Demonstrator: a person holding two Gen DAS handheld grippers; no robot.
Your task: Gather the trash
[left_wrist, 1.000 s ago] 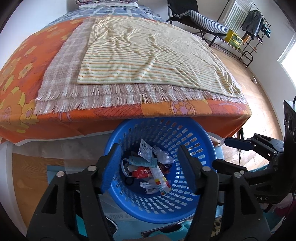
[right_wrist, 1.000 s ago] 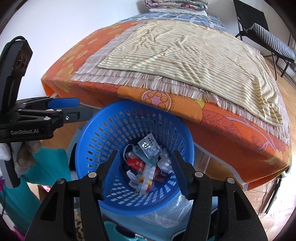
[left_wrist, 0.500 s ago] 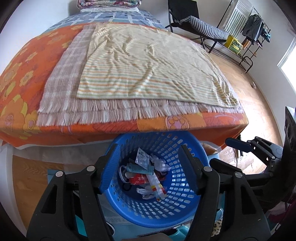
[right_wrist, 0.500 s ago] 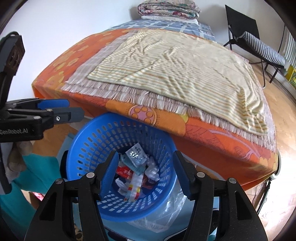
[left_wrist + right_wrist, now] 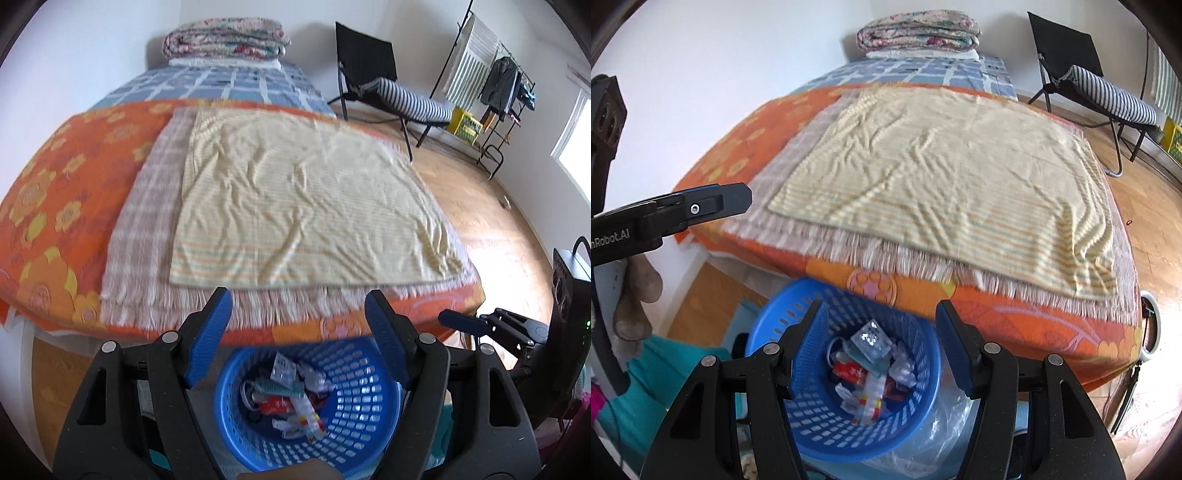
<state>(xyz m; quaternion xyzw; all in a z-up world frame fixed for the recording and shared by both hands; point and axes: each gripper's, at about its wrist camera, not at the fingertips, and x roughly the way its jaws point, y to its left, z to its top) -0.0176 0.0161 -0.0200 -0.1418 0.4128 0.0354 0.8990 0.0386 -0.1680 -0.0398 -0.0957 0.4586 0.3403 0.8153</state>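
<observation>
Directly below left hand-held gripper (image 5: 298,318): trash basket (image 5: 354,413)

White lettering "nRobot.AI", cut off at the frame's left edge, stands on the black body of the left claw (image 5: 713,203) in the right wrist view. No other text can be read.

Home bedroom: bed (image 5: 74,206) with layered blankets, folded quilt (image 5: 225,38), clothes rack (image 5: 506,85), wooden floor (image 5: 491,206).

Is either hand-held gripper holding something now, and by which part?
Nothing is held. The left hand-held gripper is opening with nothing between its jaws; the right hand-held gripper is open too.
</observation>
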